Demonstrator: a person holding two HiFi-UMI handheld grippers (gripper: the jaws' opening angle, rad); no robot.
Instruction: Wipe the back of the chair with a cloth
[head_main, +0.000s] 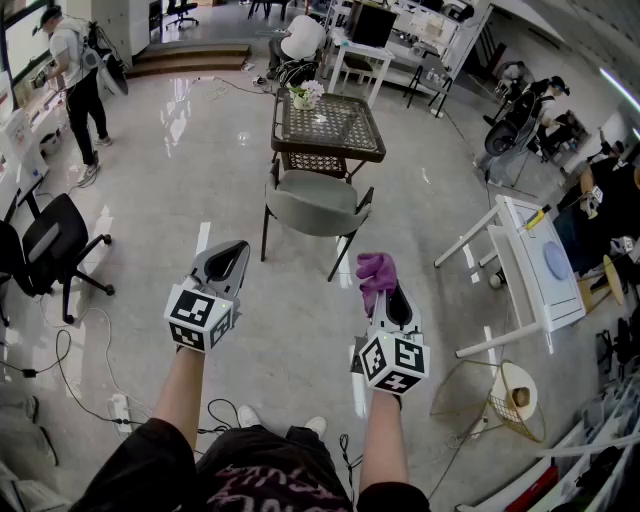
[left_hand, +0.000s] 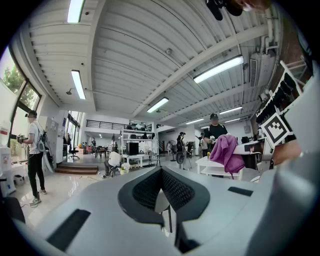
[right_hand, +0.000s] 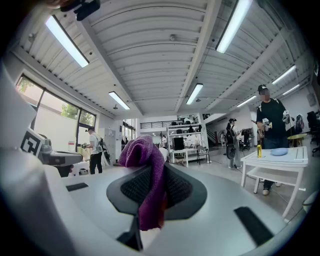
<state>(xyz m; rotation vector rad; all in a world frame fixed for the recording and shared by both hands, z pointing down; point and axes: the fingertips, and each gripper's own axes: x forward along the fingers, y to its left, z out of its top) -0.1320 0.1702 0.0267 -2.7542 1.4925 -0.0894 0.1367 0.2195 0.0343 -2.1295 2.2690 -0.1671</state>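
A grey chair (head_main: 315, 200) stands ahead on the shiny floor, its curved back (head_main: 318, 213) facing me, pushed up to a dark wicker table (head_main: 330, 125). My right gripper (head_main: 386, 296) is shut on a purple cloth (head_main: 376, 270), which bunches above the jaws and hangs down between them (right_hand: 145, 167). It is well short of the chair. My left gripper (head_main: 226, 262) is held level with it to the left, jaws together and holding nothing (left_hand: 162, 187). The left gripper view catches the cloth (left_hand: 225, 152) at its right. Neither gripper view shows the chair.
A black office chair (head_main: 50, 240) and floor cables with a power strip (head_main: 118, 408) lie to my left. A white table (head_main: 535, 265) and a wire basket (head_main: 505, 395) stand to my right. A person (head_main: 75, 85) walks at far left; others are at desks behind.
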